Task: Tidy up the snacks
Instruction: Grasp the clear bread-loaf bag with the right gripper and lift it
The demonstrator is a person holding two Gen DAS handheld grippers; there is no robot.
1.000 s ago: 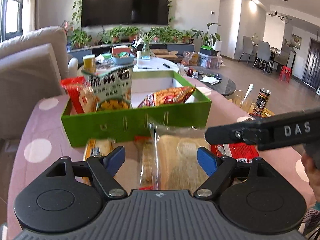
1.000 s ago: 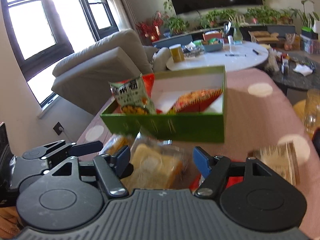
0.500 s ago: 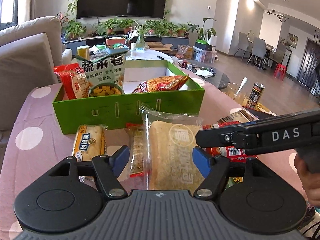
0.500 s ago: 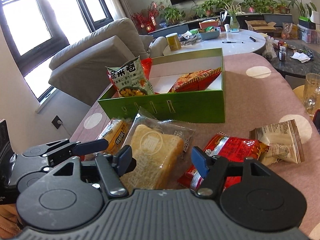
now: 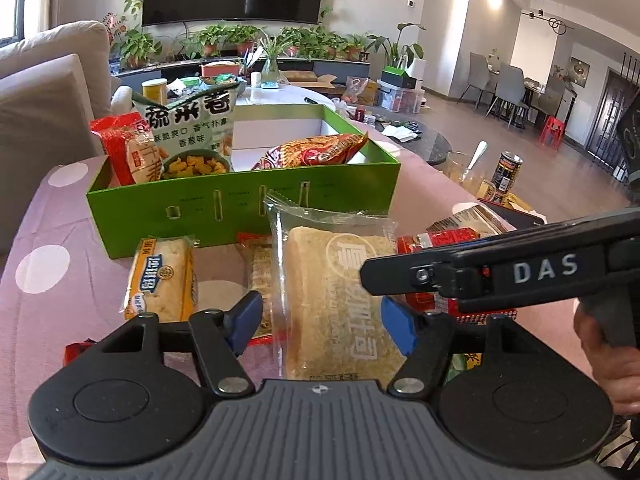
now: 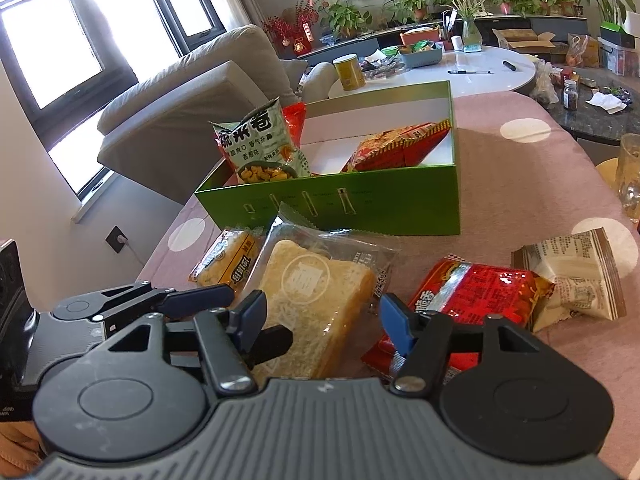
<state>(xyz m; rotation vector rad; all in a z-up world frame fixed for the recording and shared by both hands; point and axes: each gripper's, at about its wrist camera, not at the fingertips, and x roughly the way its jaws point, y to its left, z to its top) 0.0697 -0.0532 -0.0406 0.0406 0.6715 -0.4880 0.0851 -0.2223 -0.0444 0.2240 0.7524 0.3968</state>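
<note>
A clear packet of sliced bread (image 5: 332, 292) (image 6: 312, 288) lies on the pink dotted tablecloth in front of the green box (image 5: 240, 208) (image 6: 400, 208). My left gripper (image 5: 320, 320) straddles its near end; the jaws are closing, and a gap shows at the left pad. My right gripper (image 6: 322, 320) also has the packet between its closing jaws, with its right pad off the wrapper. One of the right gripper's fingers (image 5: 400, 278) crosses above the bread. The box holds a green-white crisps bag (image 5: 188, 128), a red bag (image 5: 120, 148) and an orange-red bag (image 5: 316, 150).
A yellow cake packet (image 5: 162, 276) and a thin snack packet (image 5: 258, 264) lie left of the bread. To its right lie a red packet (image 6: 472, 292) and a beige one (image 6: 576, 272). A glass with a spoon (image 5: 464, 168) and a can (image 5: 506, 172) stand at the far right. A sofa (image 6: 180, 120) is behind.
The left jaws have narrowed clearly around the bread packet, the right jaws a little. The right gripper's finger has slid leftward over the bread. The packet was blurred a second ago and now lies still.
</note>
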